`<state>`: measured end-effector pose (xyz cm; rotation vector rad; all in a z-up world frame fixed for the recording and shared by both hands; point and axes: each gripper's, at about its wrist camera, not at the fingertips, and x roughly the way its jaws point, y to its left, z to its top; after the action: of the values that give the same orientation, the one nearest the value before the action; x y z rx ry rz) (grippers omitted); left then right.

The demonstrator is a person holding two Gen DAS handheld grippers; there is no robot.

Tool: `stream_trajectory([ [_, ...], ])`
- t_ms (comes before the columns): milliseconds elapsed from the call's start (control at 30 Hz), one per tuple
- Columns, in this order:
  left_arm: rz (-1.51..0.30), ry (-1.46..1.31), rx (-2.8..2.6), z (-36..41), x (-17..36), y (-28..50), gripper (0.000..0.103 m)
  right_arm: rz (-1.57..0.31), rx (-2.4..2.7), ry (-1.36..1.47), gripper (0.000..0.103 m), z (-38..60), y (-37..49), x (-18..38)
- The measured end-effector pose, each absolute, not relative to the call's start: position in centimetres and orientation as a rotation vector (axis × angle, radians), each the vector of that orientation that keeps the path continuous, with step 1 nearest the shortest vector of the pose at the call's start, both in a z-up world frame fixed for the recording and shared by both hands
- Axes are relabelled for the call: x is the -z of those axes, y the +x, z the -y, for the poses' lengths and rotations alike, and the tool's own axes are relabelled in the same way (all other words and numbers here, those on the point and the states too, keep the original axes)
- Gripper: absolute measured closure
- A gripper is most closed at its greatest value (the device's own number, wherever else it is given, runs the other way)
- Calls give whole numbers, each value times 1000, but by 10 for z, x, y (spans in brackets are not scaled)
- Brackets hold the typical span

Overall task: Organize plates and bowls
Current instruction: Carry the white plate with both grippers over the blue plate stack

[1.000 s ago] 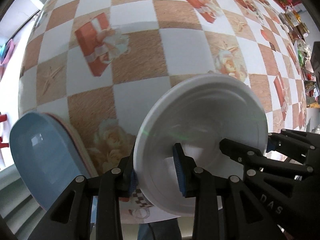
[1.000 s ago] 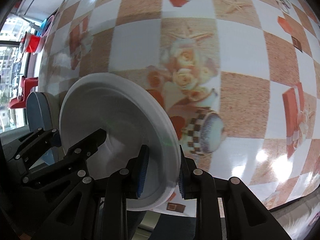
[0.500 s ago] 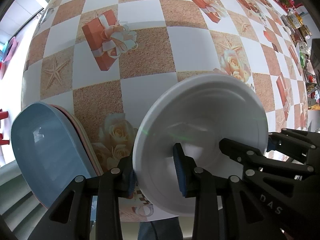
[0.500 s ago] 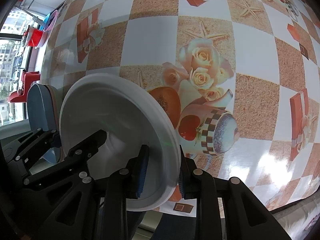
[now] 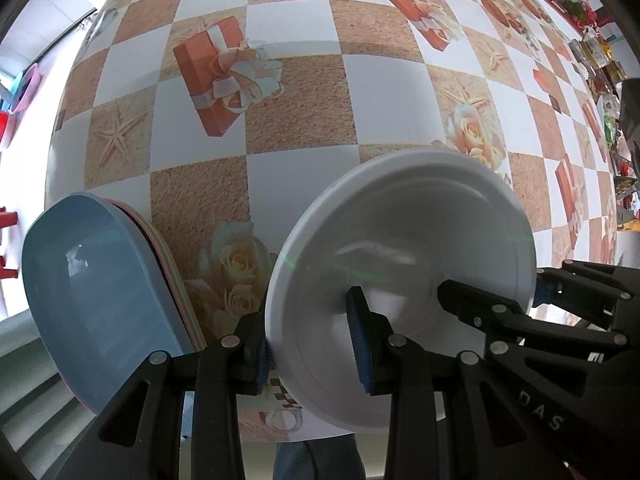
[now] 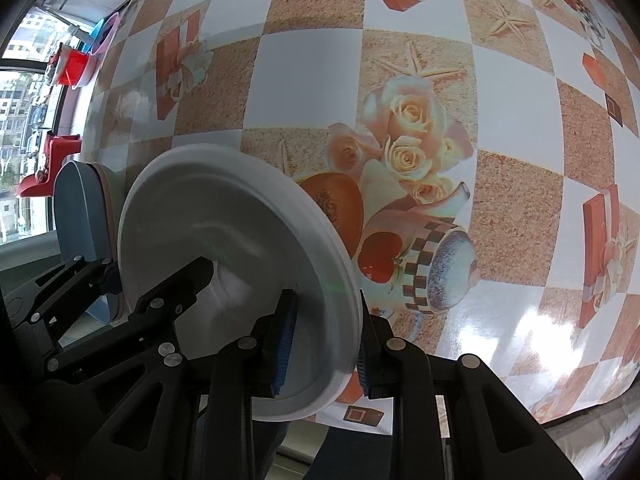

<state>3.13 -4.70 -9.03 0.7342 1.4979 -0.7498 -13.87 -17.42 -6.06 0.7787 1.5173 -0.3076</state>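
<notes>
Jaws of both the left gripper (image 5: 310, 354) and right gripper (image 6: 324, 340) are clamping one white plate's (image 5: 400, 280) rim, carrying it; stacking onto the blue bowl (image 5: 96, 296) at left likely follows.

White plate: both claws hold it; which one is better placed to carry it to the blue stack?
Left, probably. The left claw grips the white plate at the rim beside the blue stack; the right claw holds the opposite rim, farther away.

Open tablecloth (image 5: 288, 184) ahead — blue bowl (image 5: 92, 300) left
</notes>
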Motion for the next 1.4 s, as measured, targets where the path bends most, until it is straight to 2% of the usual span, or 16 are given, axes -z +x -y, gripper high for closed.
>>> stream_trajectory([
  [367, -1505, 698, 741, 39, 76, 34, 67, -1519, 295, 778, 75, 173, -137, 52],
  [1033, -1429, 593, 713, -2, 15, 52, 67, -1465, 282, 709, 75, 187, -114, 3],
  [1400, -1430, 508, 615, -36, -7, 77, 67, -1438, 210, 645, 75, 155, -80, -20],
])
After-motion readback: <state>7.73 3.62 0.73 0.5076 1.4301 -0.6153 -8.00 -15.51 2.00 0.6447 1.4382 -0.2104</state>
